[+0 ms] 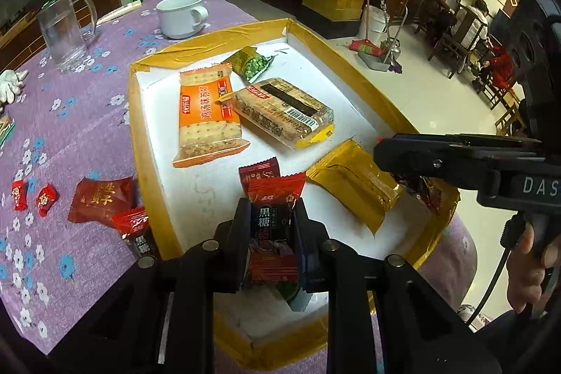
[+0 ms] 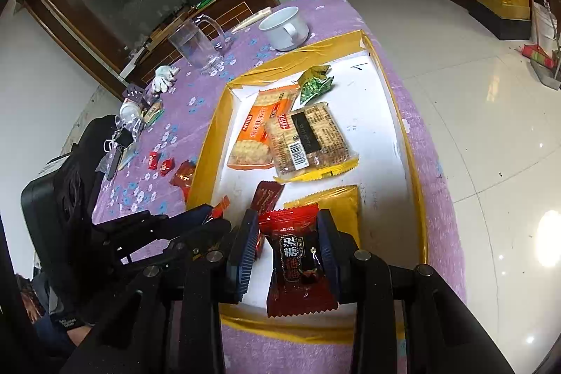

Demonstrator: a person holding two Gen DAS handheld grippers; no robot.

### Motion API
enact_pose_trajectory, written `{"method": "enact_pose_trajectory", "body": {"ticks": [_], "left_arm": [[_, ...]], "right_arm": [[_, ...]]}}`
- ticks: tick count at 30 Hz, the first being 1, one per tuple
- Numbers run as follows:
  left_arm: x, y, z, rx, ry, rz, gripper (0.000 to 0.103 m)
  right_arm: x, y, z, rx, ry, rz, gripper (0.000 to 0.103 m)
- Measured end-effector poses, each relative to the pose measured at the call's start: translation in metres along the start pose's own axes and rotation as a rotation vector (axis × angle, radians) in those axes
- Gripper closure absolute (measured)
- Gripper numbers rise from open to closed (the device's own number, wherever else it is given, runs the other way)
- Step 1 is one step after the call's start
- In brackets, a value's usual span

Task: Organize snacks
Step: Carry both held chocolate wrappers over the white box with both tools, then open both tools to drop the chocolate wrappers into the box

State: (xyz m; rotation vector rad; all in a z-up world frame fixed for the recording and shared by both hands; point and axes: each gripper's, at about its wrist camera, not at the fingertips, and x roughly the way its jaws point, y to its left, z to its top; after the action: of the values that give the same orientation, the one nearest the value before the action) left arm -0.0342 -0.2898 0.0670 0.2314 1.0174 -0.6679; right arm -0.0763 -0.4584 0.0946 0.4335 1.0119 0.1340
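2 tools, left tool [image 1: 270,242] and right tool [image 2: 289,255], each clamp 1 brown-sugar candy [image 1: 268,226].

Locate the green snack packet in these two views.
The green snack packet lies inside the yellow-rimmed tray toward its far end, just beyond the two cracker packs; the right wrist view shows it there too.

We see bare white floor along the tray's [image 2: 417,198] right edge and far right corner; cracker packs [image 2: 301,135] crowd its middle, a gold packet [image 2: 336,198] sits nearer.
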Motion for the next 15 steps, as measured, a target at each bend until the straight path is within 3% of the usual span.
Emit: {"method": "enact_pose_trajectory", "body": {"ticks": [15], "left_arm": [[0.019, -0.006, 0.001, -0.02, 0.014, -0.018, 0.084]], "right_arm": [[0.01, -0.013, 0.008, 0.006, 0.019, -0.036, 0.068]]}}
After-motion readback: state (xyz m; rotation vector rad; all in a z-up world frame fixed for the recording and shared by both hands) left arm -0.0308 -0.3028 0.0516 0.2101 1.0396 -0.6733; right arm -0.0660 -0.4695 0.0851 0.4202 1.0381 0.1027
